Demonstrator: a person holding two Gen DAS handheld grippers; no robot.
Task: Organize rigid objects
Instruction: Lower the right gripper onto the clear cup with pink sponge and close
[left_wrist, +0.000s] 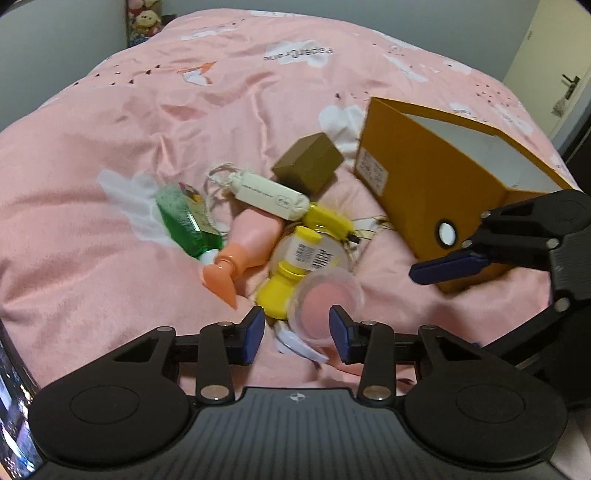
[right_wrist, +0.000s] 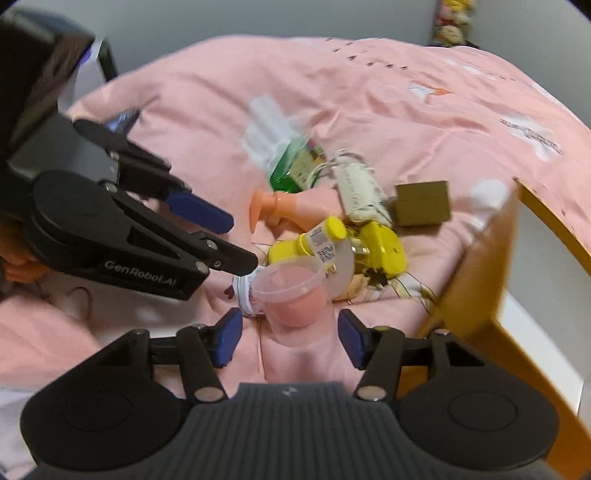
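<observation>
A pile of small objects lies on the pink bed cover (left_wrist: 110, 240): a clear plastic cup (left_wrist: 325, 295), a yellow-capped bottle (left_wrist: 291, 269), a peach spray bottle (left_wrist: 240, 251), a green bottle (left_wrist: 184, 218), a white pouch (left_wrist: 271, 194) and a small brown box (left_wrist: 308, 162). An open orange box (left_wrist: 417, 192) stands to the right. My left gripper (left_wrist: 297, 328) is open just in front of the cup. My right gripper (right_wrist: 290, 338) is open around the cup's (right_wrist: 291, 291) base; it also shows in the left wrist view (left_wrist: 448, 262) beside the orange box.
The orange box's wall (right_wrist: 476, 258) rises close on the right in the right wrist view. A door (left_wrist: 546, 85) is at the far right, soft toys (left_wrist: 144, 20) at the back left. A lit screen (left_wrist: 14, 417) sits at the lower left edge.
</observation>
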